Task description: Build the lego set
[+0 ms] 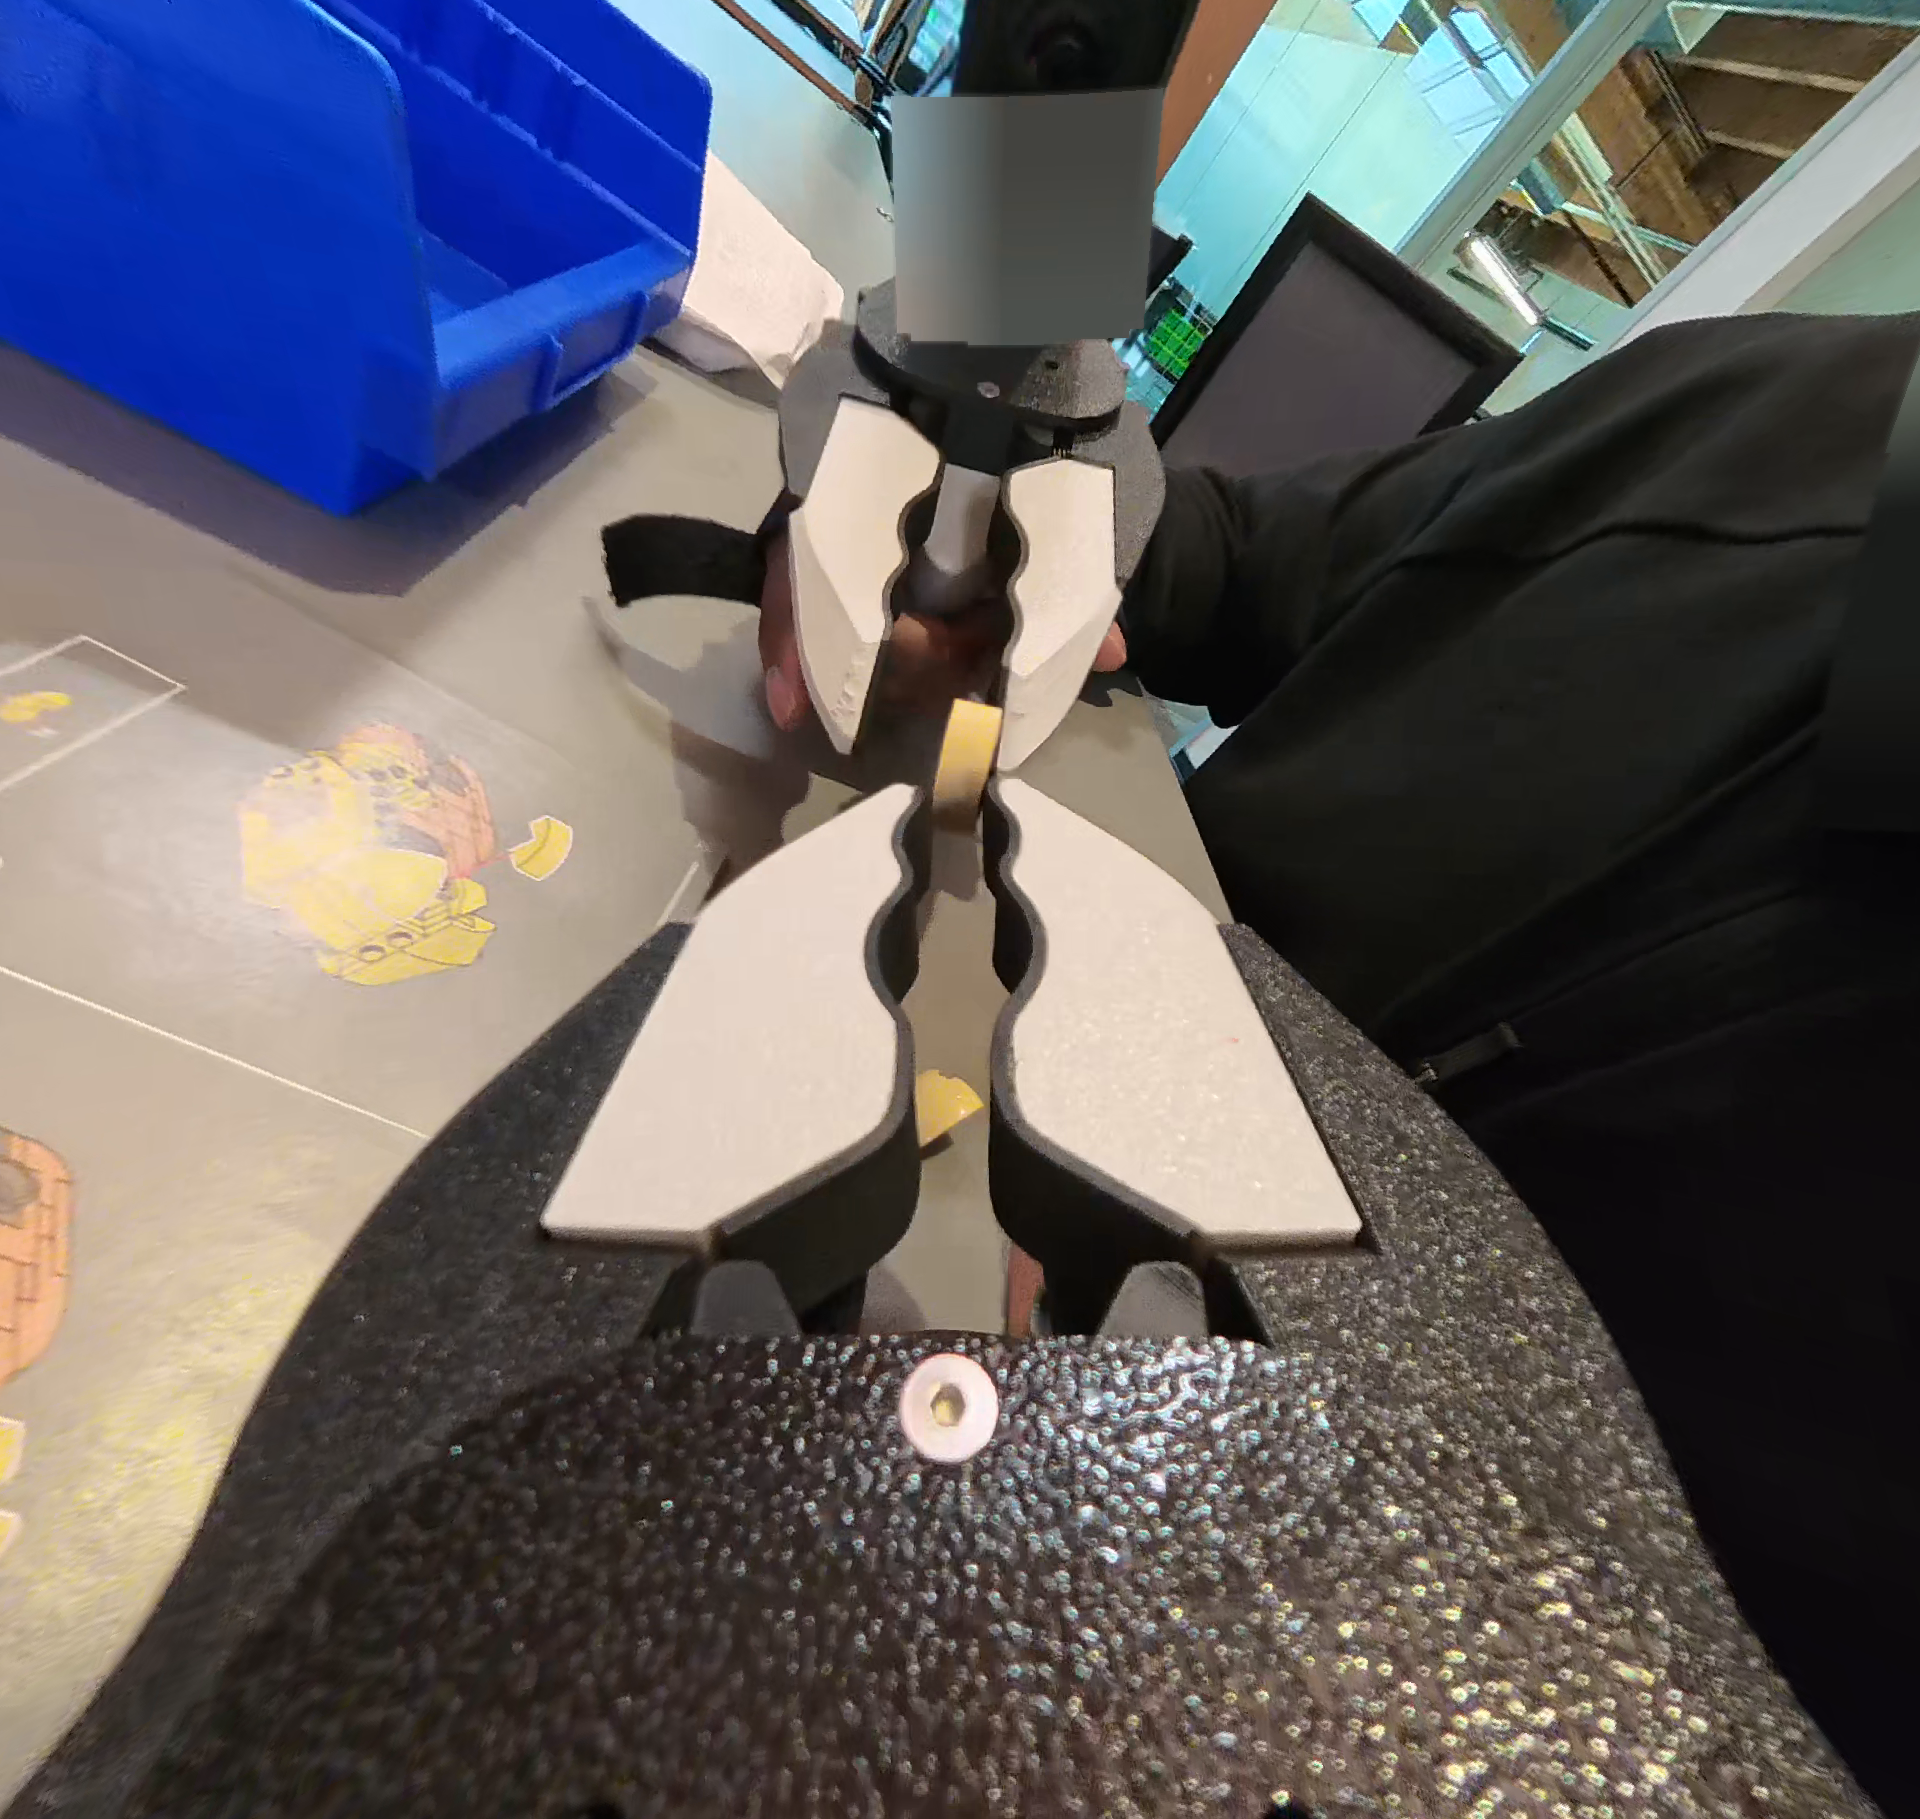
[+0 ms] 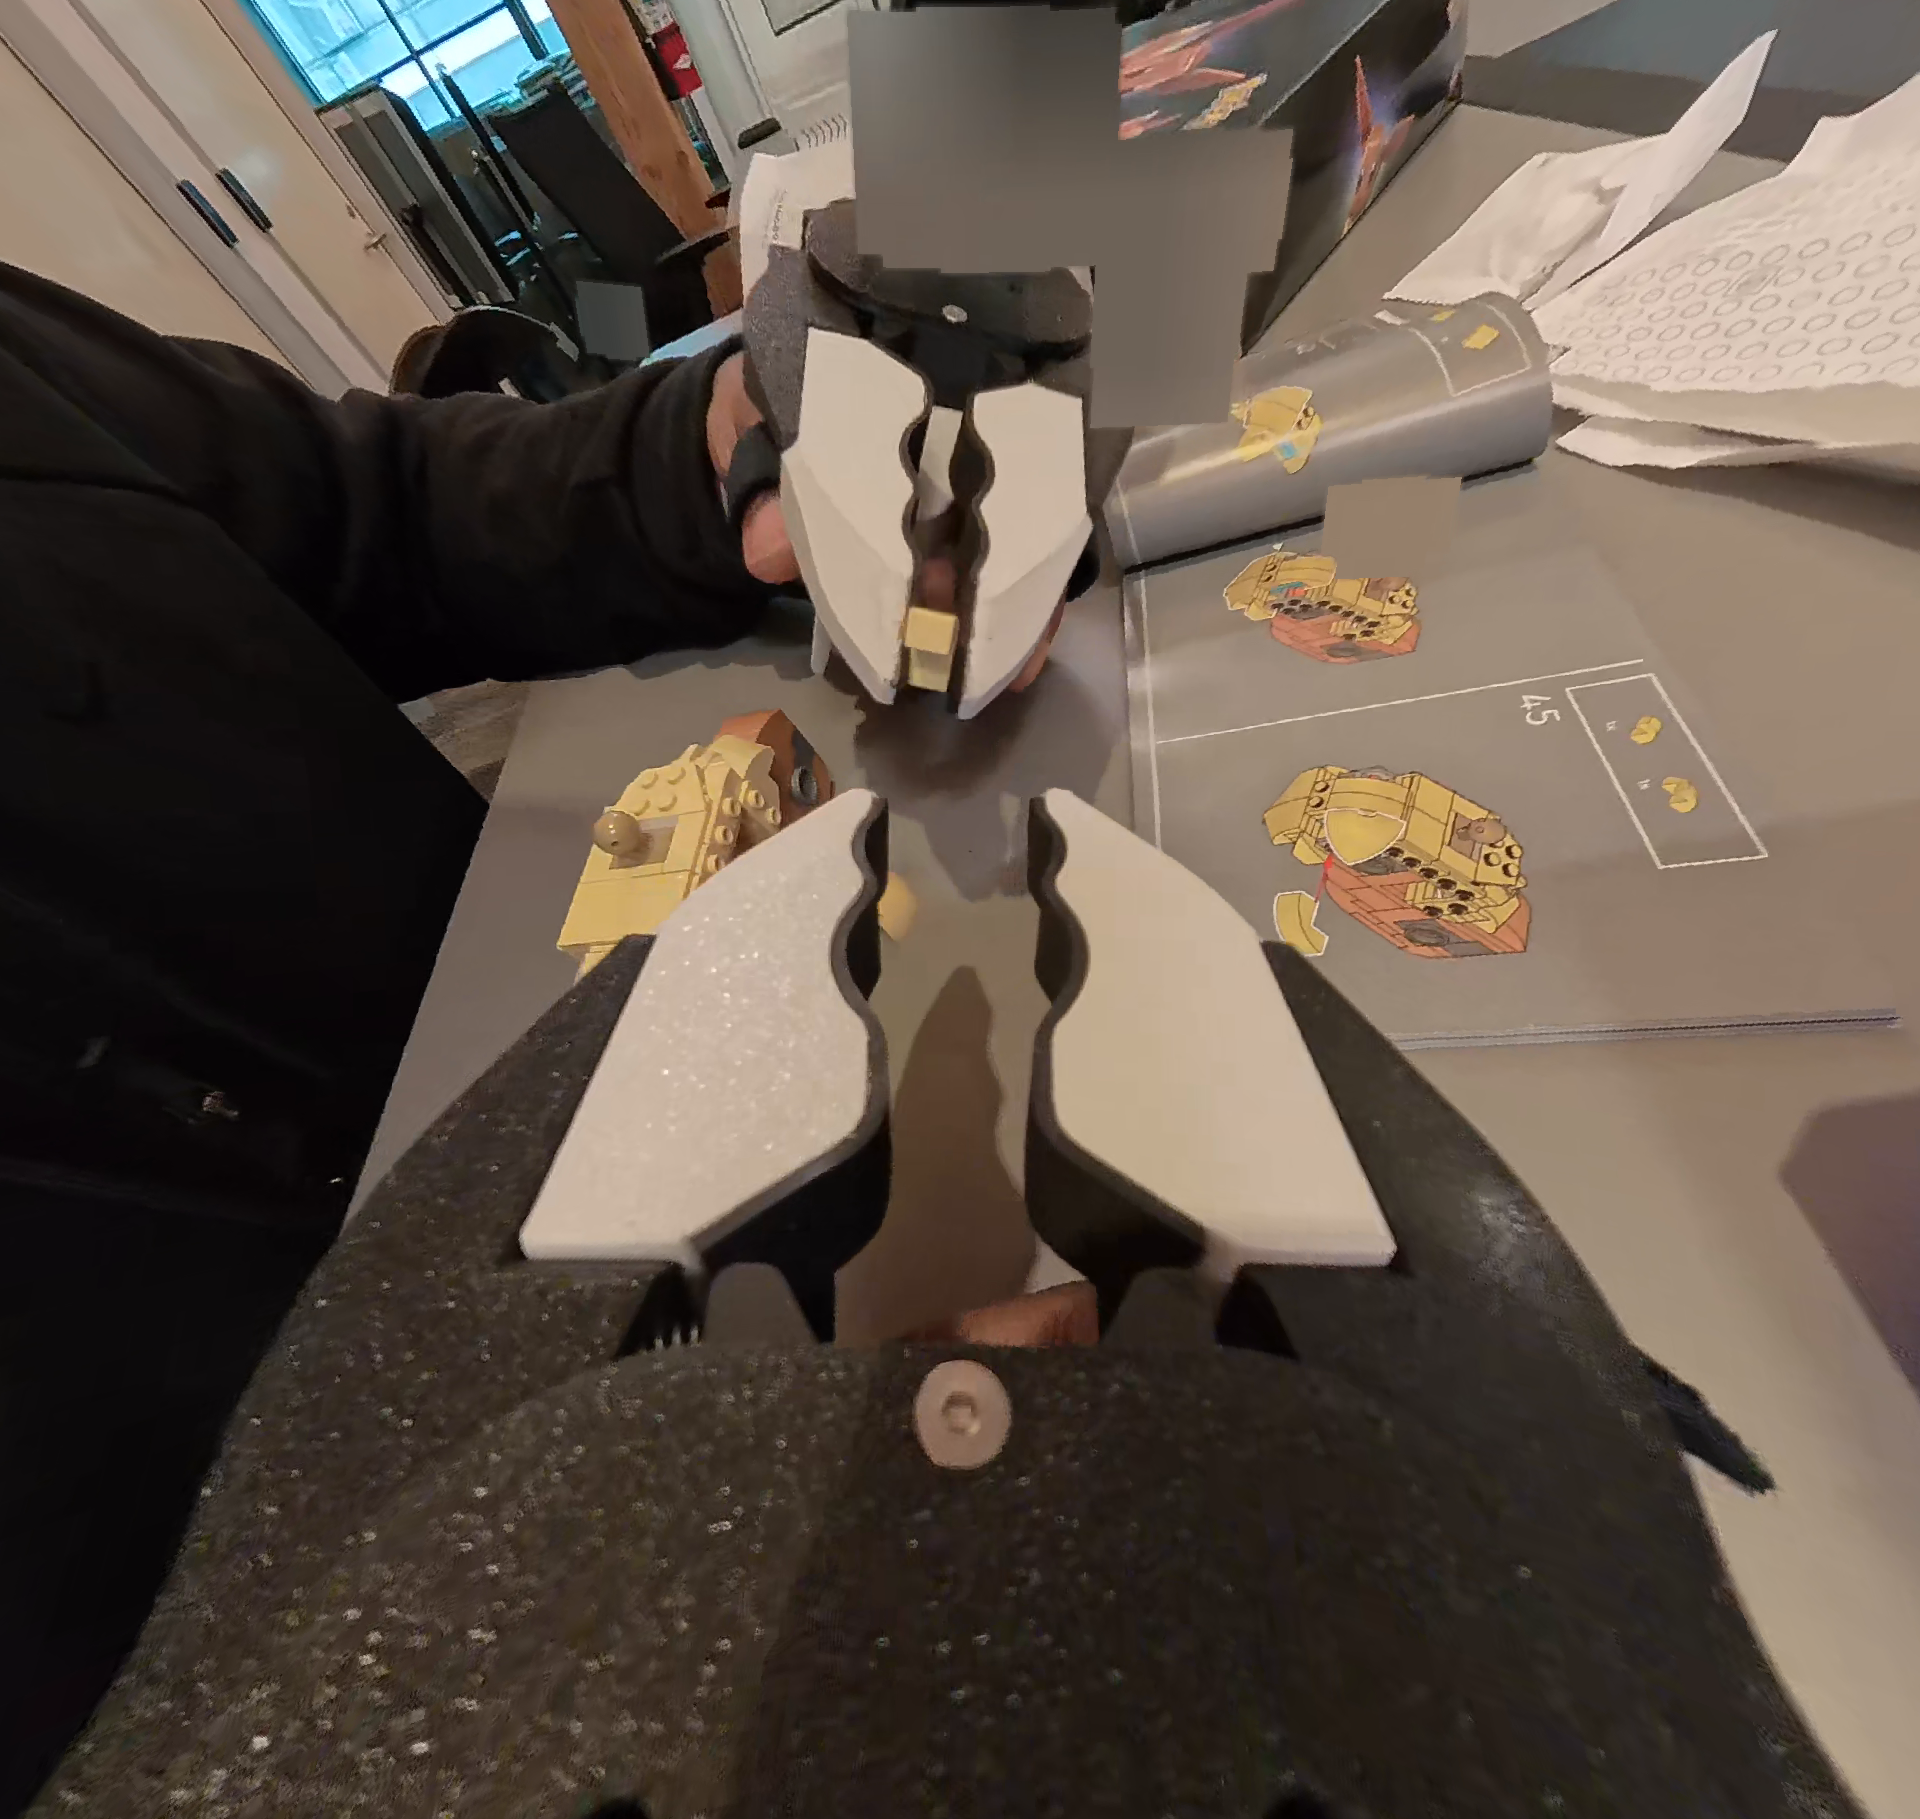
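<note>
1. A small tan brick piece [image 2: 928,649] sits pinched between the fingers of the left gripper [image 2: 928,704], held up above the counter [image 2: 987,938]; in the left wrist view the same piece [image 1: 964,756] shows edge-on at the fingertips.
2. The right gripper [image 2: 958,813] faces it with its fingers parted and nothing between them, its tips near the held piece but apart from it.
3. Just beside the right gripper's left finger [image 2: 769,938] stands a part-built tan and brown brick model [image 2: 675,834] on the counter, with a small loose tan piece [image 2: 894,902] next to it.
4. An open instruction booklet [image 2: 1455,938] lies to the right, its page showing the model with curved pieces added.
5. Judging by this, the model is partly built, and the held piece is not yet on it.
6. Farther off are a blue bin [image 1: 312,211], a printed box [image 2: 1351,55] and white paper bags [image 2: 1714,294].
</note>
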The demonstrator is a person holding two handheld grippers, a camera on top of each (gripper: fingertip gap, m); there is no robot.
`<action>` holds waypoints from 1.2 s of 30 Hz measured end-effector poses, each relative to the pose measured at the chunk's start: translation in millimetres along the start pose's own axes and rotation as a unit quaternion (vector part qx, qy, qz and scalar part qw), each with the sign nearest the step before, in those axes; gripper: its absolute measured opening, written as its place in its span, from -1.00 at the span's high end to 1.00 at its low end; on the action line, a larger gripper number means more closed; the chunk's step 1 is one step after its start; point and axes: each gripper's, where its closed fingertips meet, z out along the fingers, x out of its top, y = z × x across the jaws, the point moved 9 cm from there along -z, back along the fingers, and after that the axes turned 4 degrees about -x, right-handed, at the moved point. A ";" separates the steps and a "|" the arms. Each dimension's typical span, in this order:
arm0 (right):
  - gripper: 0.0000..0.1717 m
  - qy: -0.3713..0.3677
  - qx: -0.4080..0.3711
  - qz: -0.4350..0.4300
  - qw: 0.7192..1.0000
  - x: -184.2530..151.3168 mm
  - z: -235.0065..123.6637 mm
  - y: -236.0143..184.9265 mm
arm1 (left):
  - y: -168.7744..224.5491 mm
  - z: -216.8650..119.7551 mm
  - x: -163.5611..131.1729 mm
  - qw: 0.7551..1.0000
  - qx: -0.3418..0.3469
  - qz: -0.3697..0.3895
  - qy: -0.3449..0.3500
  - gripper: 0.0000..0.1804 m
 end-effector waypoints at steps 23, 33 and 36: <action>0.71 0.004 -0.031 -0.072 0.997 -1.0 -3.2 -4.5 | 4.0 5.3 -2.2 0.997 -0.061 -0.039 0.000 0.90; 0.71 0.086 -0.013 -0.089 0.992 10.7 -6.2 -15.2 | 10.0 6.3 3.9 0.975 -0.166 -0.118 0.094 0.91; 0.73 0.142 0.013 -0.080 0.987 19.3 -10.7 -19.4 | 9.8 10.4 2.0 0.969 -0.177 -0.142 0.099 0.91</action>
